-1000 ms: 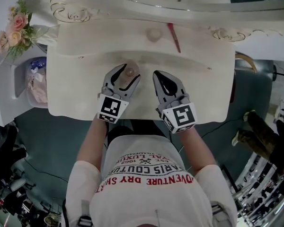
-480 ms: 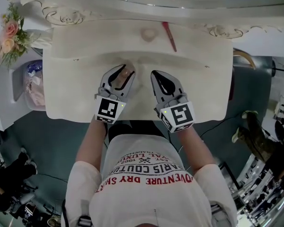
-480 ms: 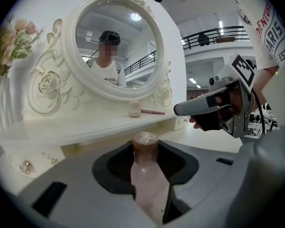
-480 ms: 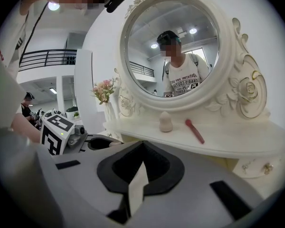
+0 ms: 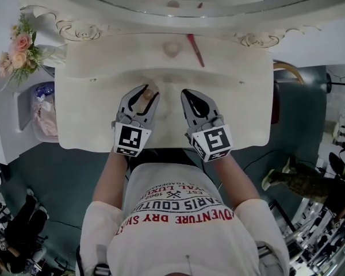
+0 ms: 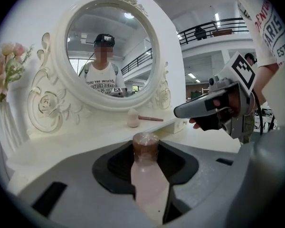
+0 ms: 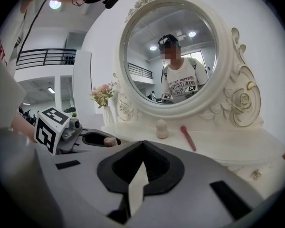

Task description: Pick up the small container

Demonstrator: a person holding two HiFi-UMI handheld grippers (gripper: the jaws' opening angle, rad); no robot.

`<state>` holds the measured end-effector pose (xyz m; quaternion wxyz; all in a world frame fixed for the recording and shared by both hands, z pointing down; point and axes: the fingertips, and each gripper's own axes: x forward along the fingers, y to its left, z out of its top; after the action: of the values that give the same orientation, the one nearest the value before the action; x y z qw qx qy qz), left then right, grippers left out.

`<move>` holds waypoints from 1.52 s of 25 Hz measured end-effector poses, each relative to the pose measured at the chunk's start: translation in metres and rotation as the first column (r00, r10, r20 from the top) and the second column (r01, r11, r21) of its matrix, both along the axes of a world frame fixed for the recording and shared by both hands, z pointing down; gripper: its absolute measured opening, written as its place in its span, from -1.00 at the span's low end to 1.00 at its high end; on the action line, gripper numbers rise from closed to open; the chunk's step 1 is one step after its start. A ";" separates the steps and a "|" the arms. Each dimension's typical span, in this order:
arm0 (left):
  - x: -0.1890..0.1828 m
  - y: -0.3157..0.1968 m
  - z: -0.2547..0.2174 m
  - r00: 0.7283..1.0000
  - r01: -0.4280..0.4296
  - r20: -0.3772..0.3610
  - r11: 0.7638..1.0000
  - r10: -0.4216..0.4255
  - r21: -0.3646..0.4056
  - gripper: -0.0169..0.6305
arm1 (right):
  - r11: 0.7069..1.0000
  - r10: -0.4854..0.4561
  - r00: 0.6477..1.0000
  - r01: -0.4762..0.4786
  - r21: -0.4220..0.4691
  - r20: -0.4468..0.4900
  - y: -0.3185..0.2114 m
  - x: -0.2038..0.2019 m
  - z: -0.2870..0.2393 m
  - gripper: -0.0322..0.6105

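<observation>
The small container (image 6: 146,148) has a pale pink body and a brown cap. It stands upright between the jaws of my left gripper (image 6: 146,164), which is shut on it. In the head view the left gripper (image 5: 144,95) holds the container (image 5: 149,92) over the middle of the white dressing table (image 5: 241,96). My right gripper (image 5: 190,95) hovers just to its right, jaws shut with nothing in them. From the right gripper (image 7: 142,152) view, the left gripper (image 7: 92,137) and the container's cap (image 7: 109,141) show at the left.
A beige makeup sponge (image 5: 171,49) and a red stick (image 5: 195,49) lie at the back of the table, below the oval mirror (image 6: 111,56). Flowers (image 5: 17,56) stand at the far left, above a bin (image 5: 43,111) beside the table.
My left gripper's jaws have closed onto the container, which stood between them a second ago. Both grippers sit slightly nearer the table's front edge.
</observation>
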<state>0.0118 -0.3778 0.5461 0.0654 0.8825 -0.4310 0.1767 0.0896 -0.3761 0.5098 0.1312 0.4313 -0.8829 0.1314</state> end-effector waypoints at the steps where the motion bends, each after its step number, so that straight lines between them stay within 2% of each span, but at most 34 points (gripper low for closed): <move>1: -0.001 0.002 -0.009 1.000 0.004 -0.003 1.000 -0.004 0.008 -0.50 | 1.000 -0.003 1.000 0.003 0.007 0.001 0.001 0.000 -0.005 -0.90; 7: -0.009 0.015 -0.068 1.000 0.017 -0.012 0.999 -0.016 0.050 -0.50 | 0.998 -0.014 0.999 0.011 0.060 0.052 0.005 0.001 -0.048 -0.90; 15: -0.024 0.033 -0.144 0.999 0.045 -0.019 0.983 -0.043 0.178 -0.50 | 0.986 -0.008 1.000 0.003 0.165 0.028 0.012 0.007 -0.098 -0.90; 23: -0.047 0.038 -0.204 0.992 0.105 -0.090 0.961 -0.084 0.257 -0.50 | 0.962 0.003 1.000 -0.009 0.273 0.025 0.020 0.012 -0.142 -0.90; 27: -0.062 0.046 -0.221 0.987 0.120 -0.137 0.954 -0.085 0.275 -0.50 | 0.954 0.009 0.999 -0.019 0.300 0.035 0.023 0.012 -0.156 -0.90; 32: -0.077 0.057 -0.238 0.984 0.120 -0.160 0.941 -0.072 0.317 -0.50 | 0.942 -0.020 0.999 0.002 0.335 0.049 0.029 0.003 -0.170 -0.91; 38: -0.087 0.063 -0.239 0.982 0.132 -0.170 0.937 -0.080 0.322 -0.50 | 0.931 -0.016 0.999 0.004 0.366 0.029 0.036 -0.002 -0.176 -0.91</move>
<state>-0.0751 -0.3144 0.3073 -0.0416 0.8672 -0.4953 0.0289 0.0874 -0.3399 0.3341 0.0353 0.4415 -0.8961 -0.0289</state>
